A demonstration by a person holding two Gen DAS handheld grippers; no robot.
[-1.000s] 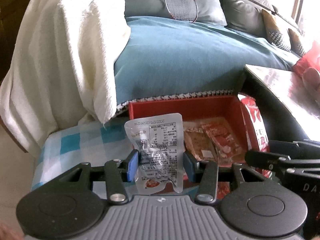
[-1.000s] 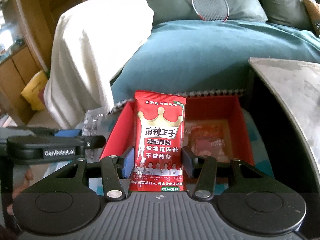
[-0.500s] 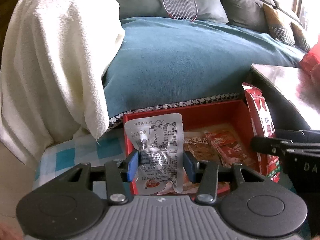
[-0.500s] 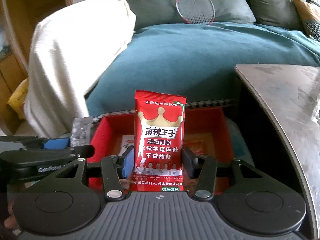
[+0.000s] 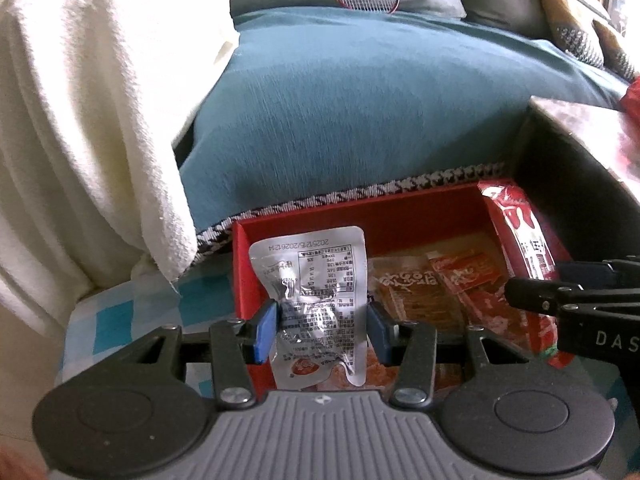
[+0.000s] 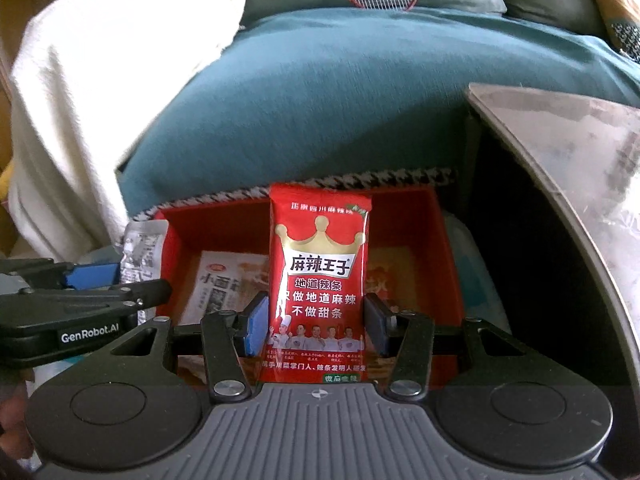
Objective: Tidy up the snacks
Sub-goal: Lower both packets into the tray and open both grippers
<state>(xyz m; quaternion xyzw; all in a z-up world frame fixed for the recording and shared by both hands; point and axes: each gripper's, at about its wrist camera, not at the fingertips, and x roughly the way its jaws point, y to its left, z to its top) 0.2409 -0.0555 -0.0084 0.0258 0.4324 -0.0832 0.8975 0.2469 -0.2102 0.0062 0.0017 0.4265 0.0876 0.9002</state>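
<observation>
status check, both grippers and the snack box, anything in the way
Left gripper shut on silver pouch. Right gripper shut on red packet. Both over red box, snacks already inside. Nothing in the way.

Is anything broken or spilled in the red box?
Nothing looks spilled or torn. The red box holds flat snack packets. The silver pouch in the left hand-held gripper is just crinkled; the red spicy-strip pack looks intact.
</observation>
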